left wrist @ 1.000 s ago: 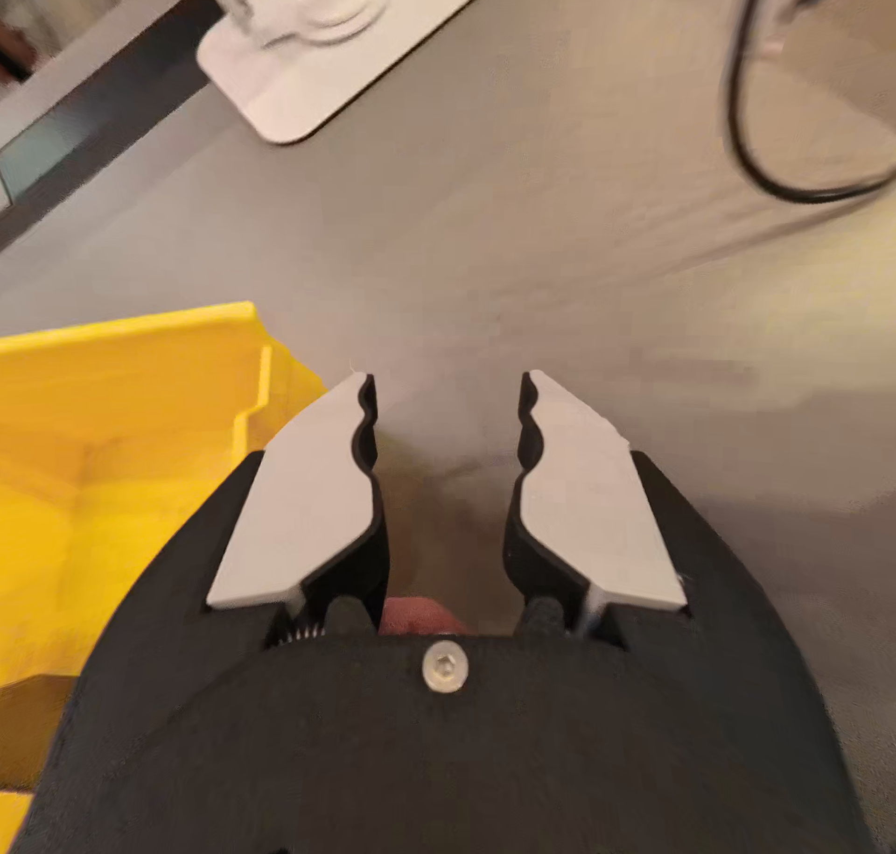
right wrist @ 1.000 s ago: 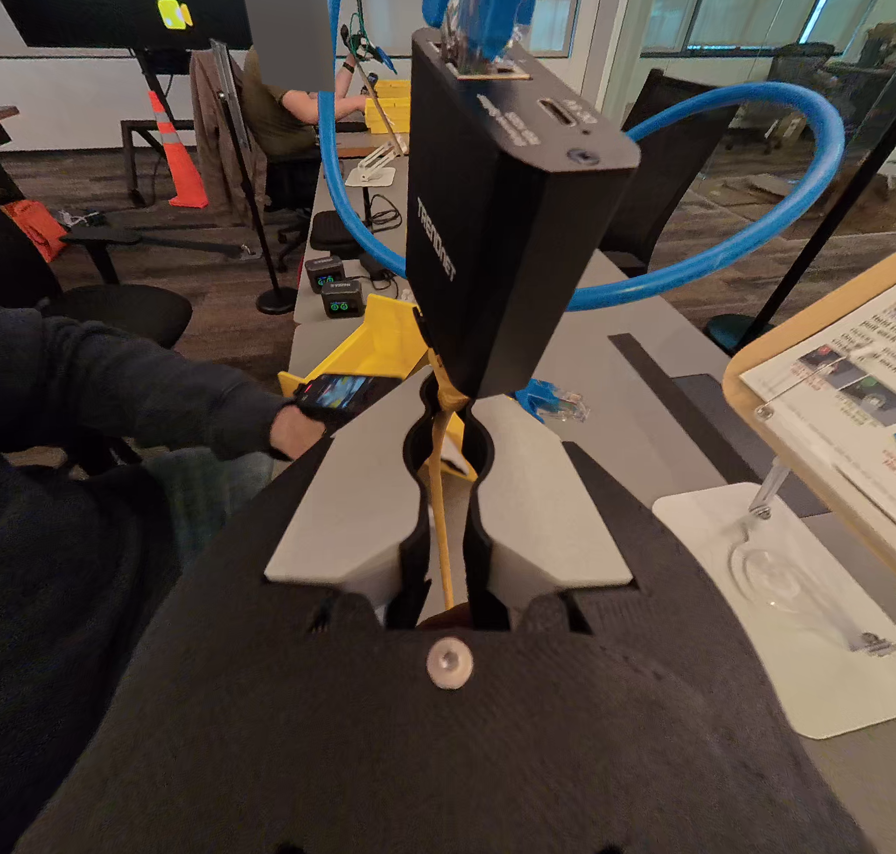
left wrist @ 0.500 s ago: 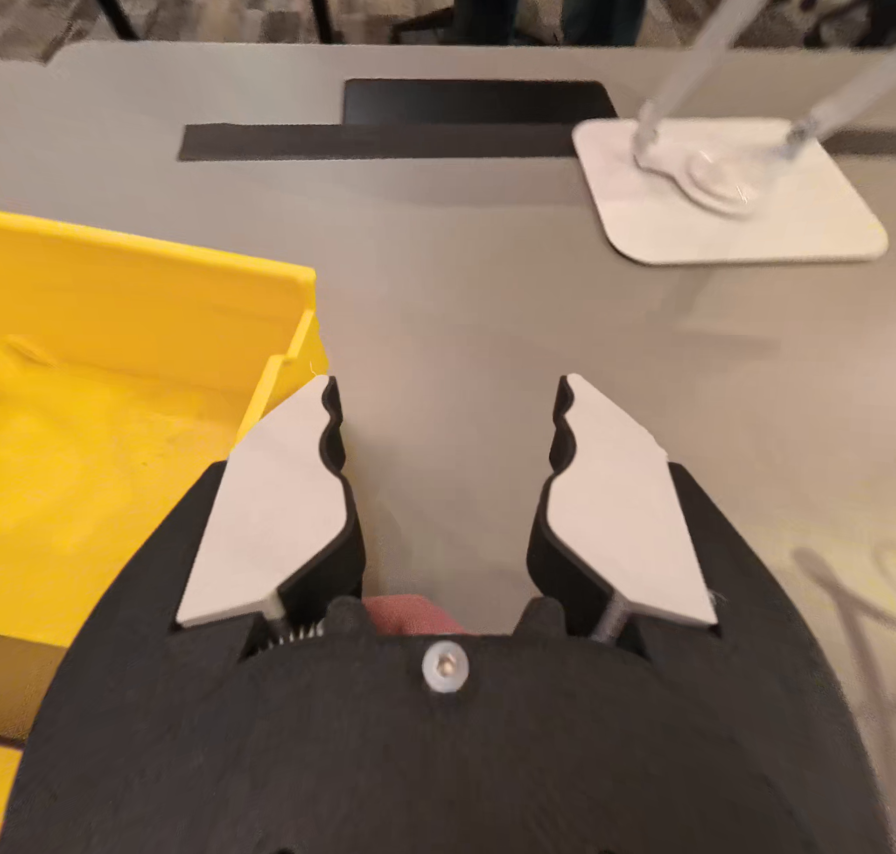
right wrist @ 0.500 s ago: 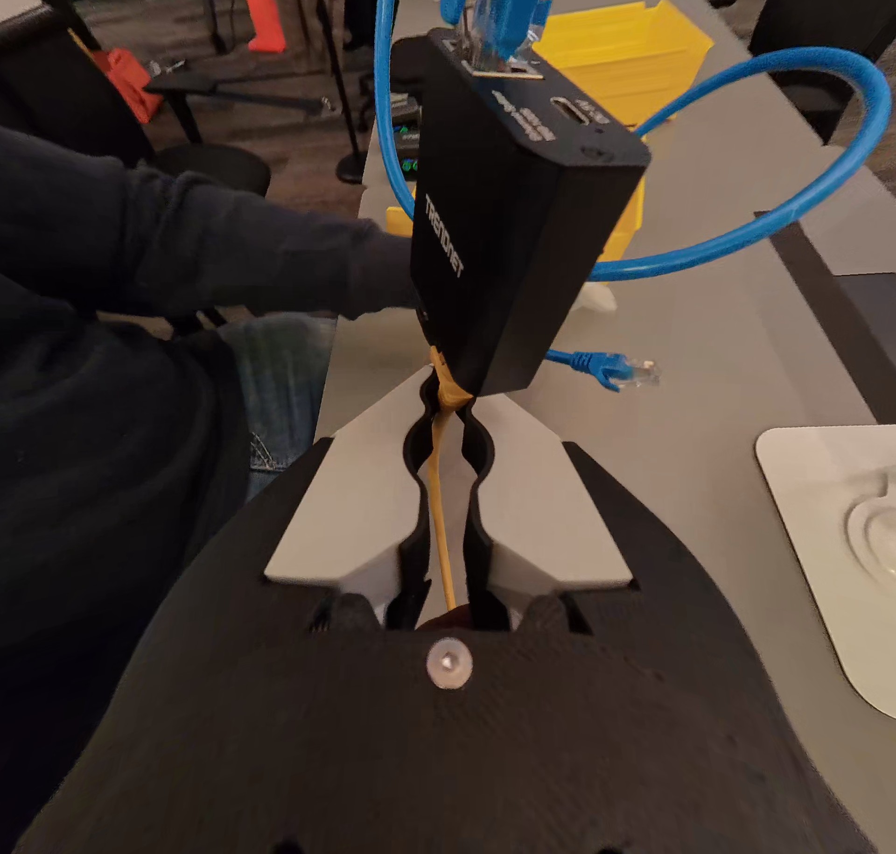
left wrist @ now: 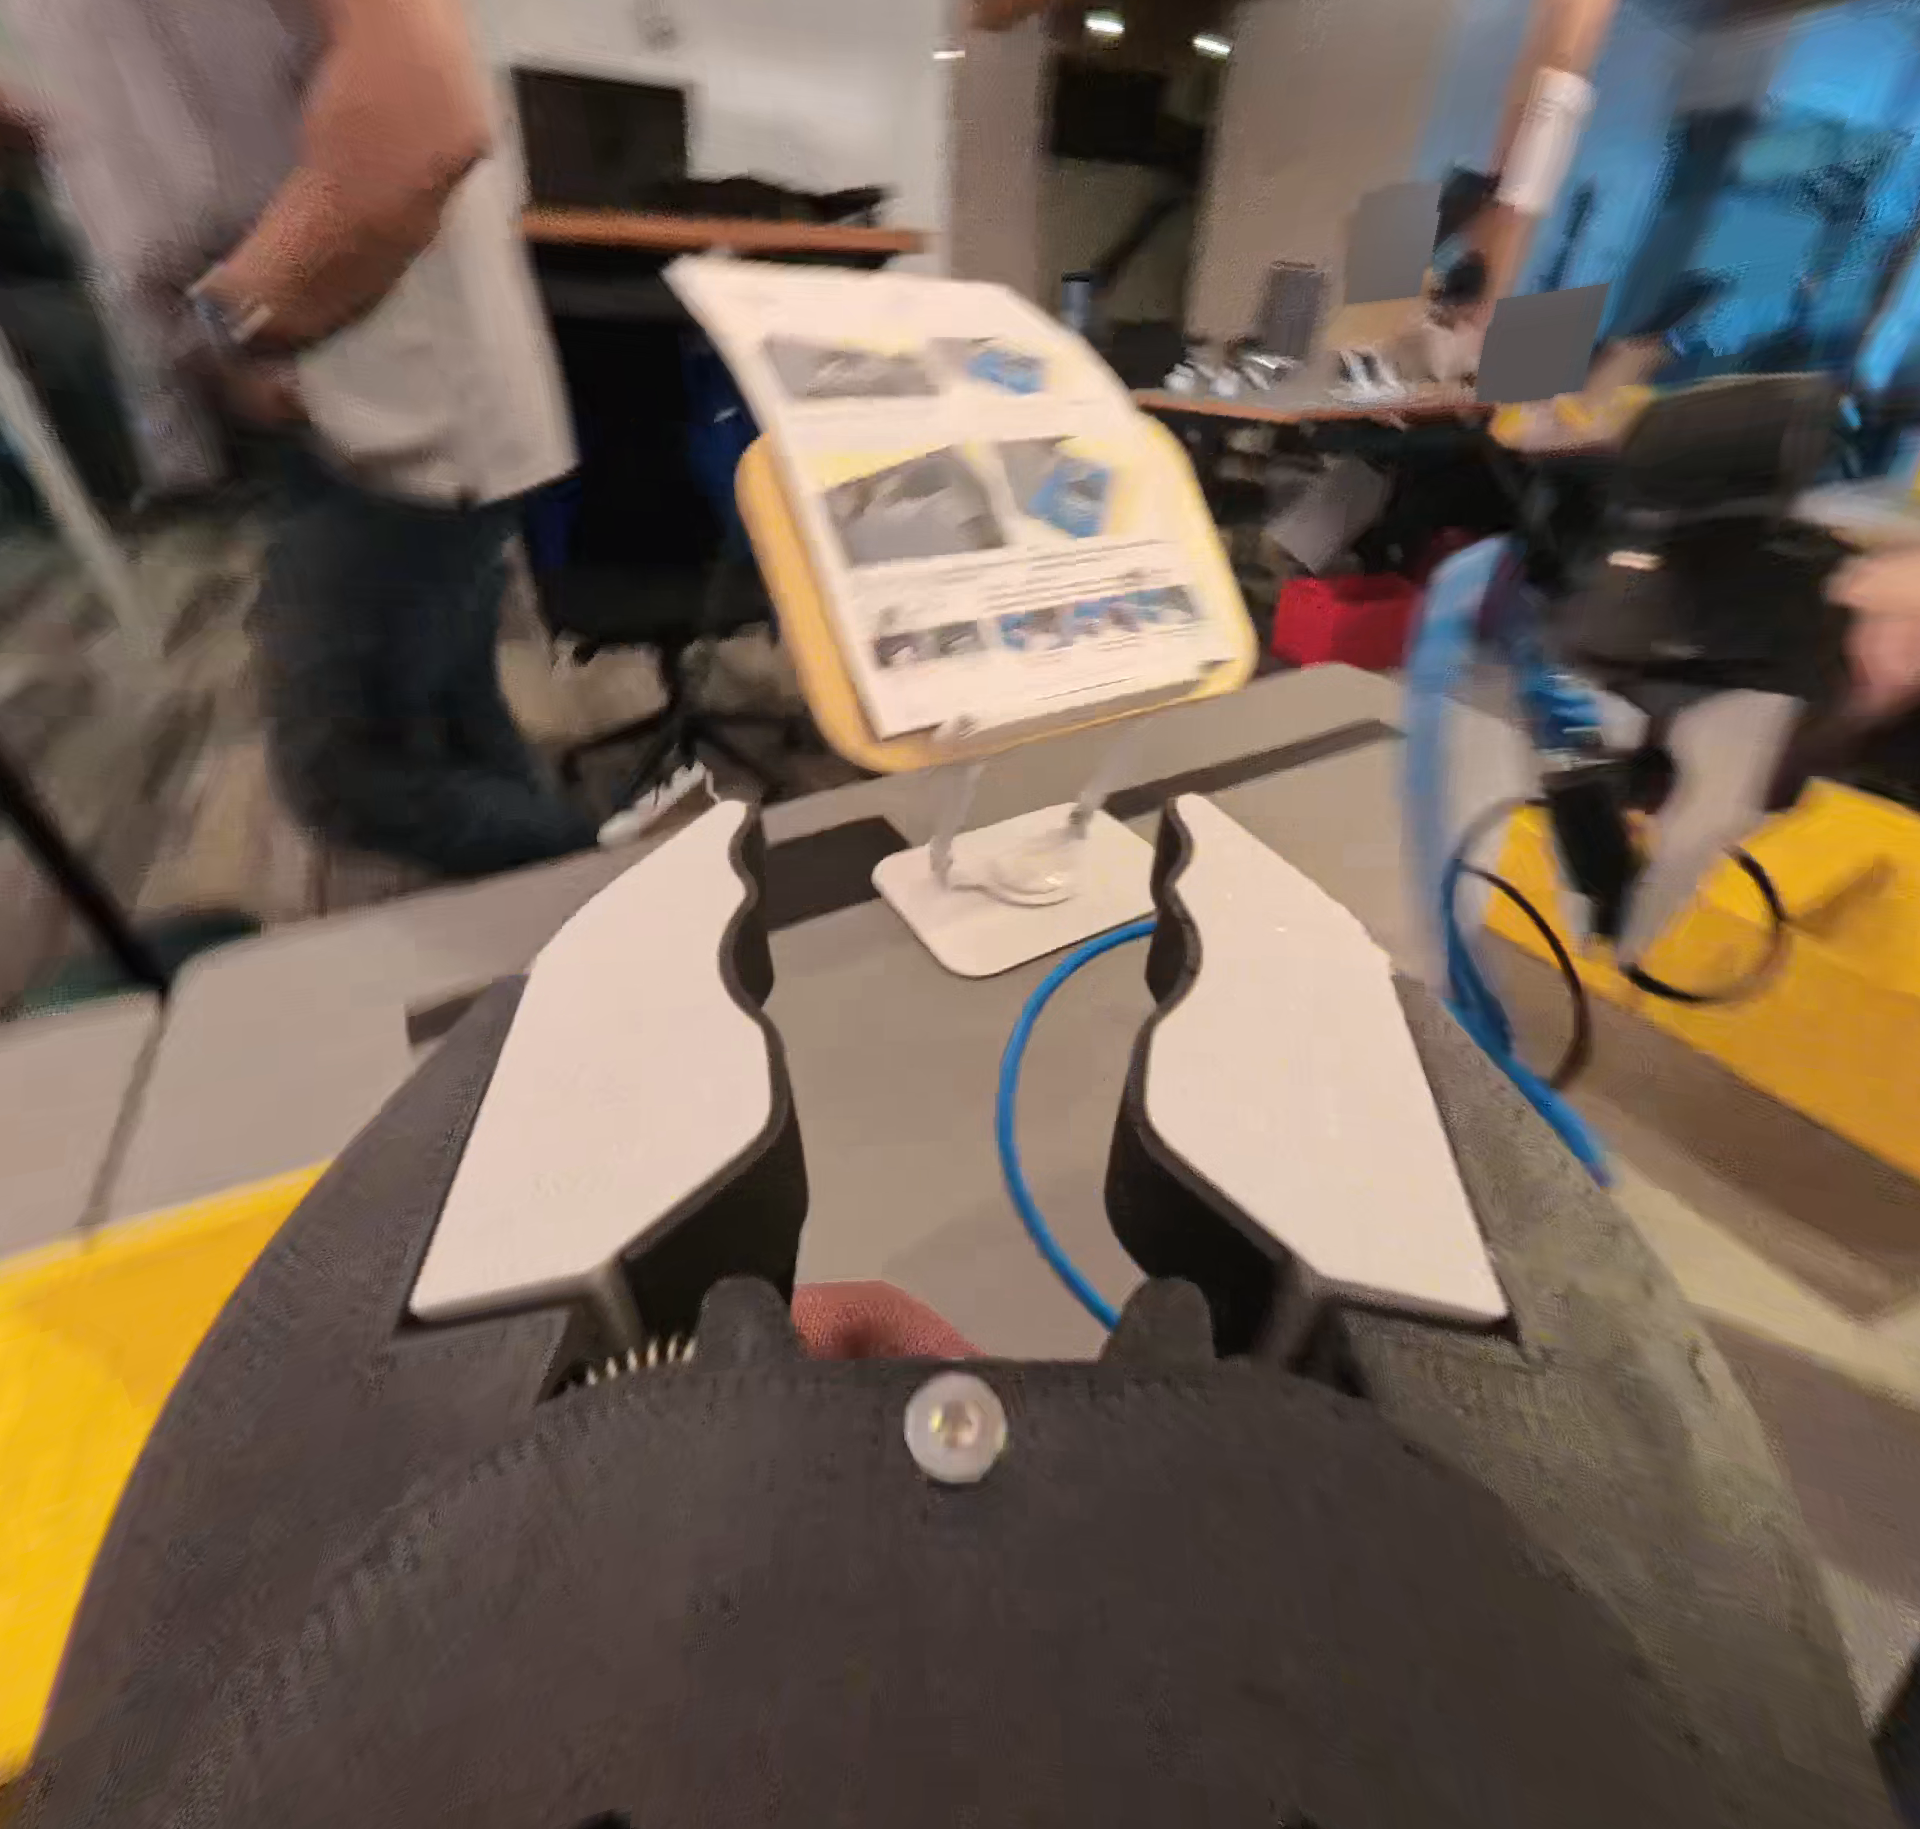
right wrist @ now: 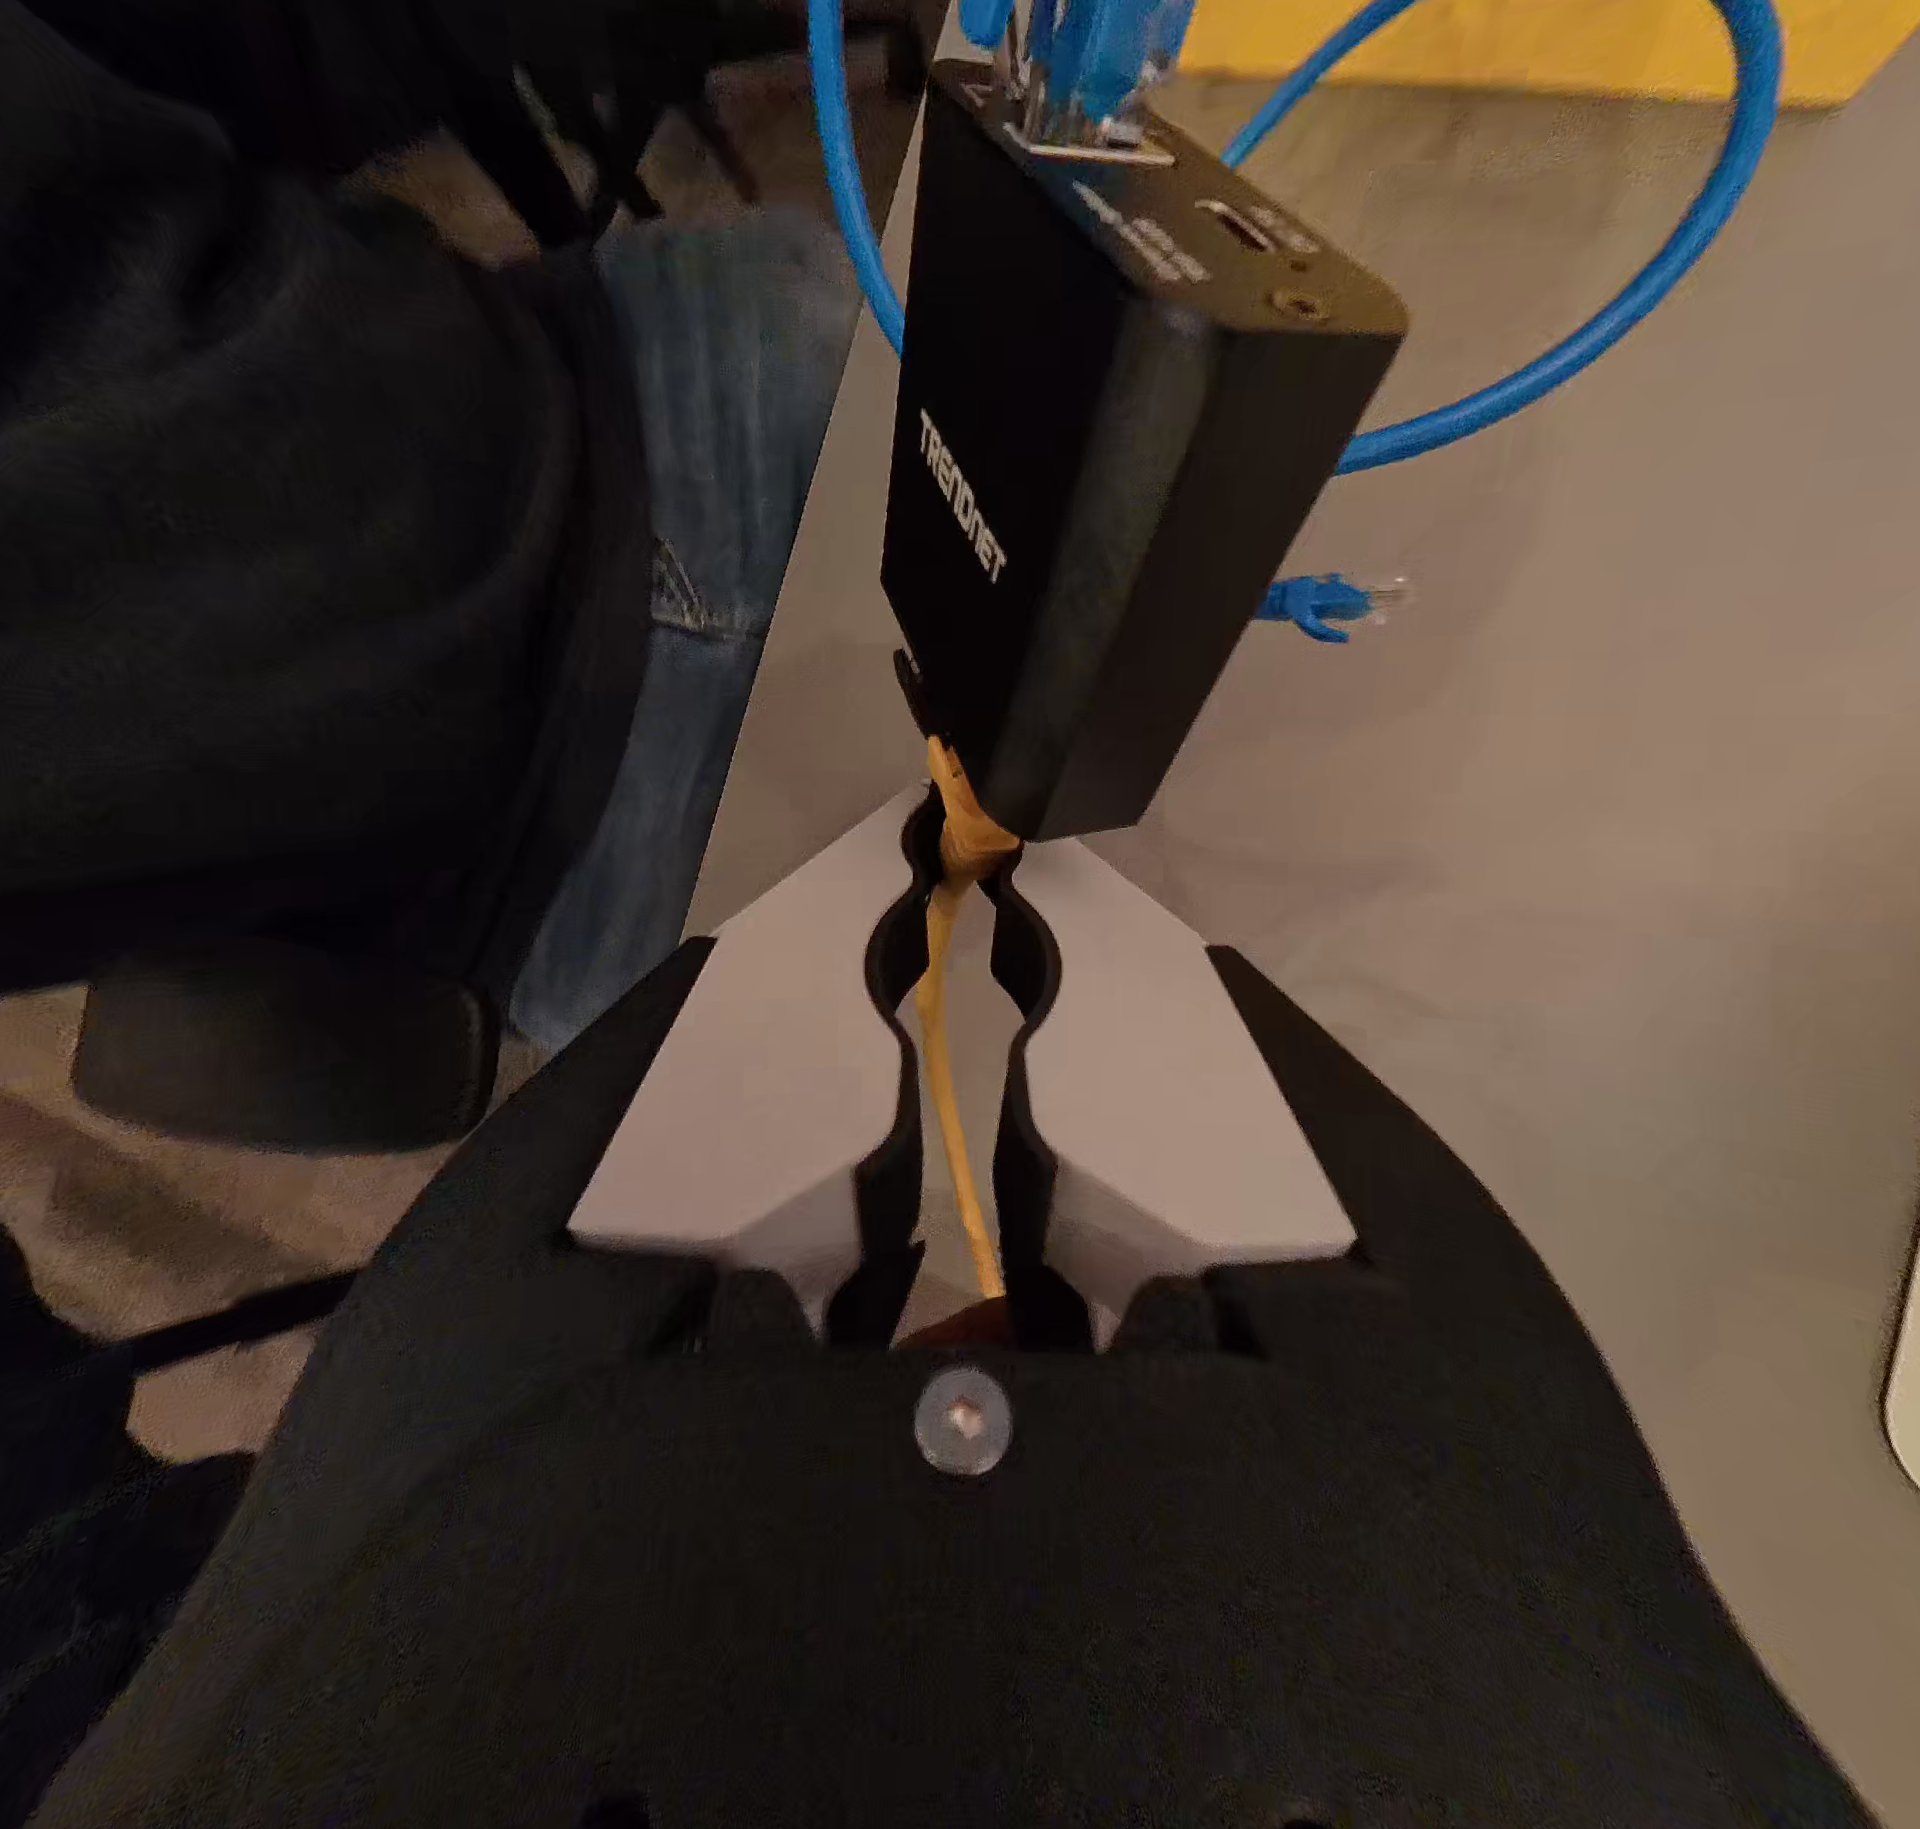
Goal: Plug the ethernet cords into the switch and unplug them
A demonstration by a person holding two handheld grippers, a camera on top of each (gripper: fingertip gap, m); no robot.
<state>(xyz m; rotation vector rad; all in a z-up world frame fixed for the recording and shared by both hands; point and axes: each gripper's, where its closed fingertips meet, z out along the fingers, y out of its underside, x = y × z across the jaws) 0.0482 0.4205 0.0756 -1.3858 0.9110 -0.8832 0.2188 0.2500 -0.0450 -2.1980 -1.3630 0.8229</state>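
The black switch (right wrist: 1091, 491) is taken as the landmark. It hangs in the air above the grey table (right wrist: 1558, 844), carried only by the yellow cord (right wrist: 961, 1135) that enters its lower end. The step in hand is judged to be the unplugging of that yellow cord. For this to be done well, the switch body should first be steadied by the free gripper, since a pull on the cord alone would only swing the box. The latch tab should be pressed before any pull, and the pull kept straight along the port.

The right gripper (right wrist: 961, 844) is closed down on the yellow cord's plug boot (right wrist: 971, 829), just below the switch, with the cord running back between its narrow jaws. The left gripper (left wrist: 956, 844) is spread wide and nothing is held in it; only a loop of blue cord (left wrist: 1013, 1083) on the table is seen through the gap.

Blue plugs (right wrist: 1081, 23) are seated in the top end of the switch. A loose blue connector (right wrist: 1335, 605) lies on the table just right of the switch. A yellow bin (right wrist: 1507, 3) stands beyond the switch.
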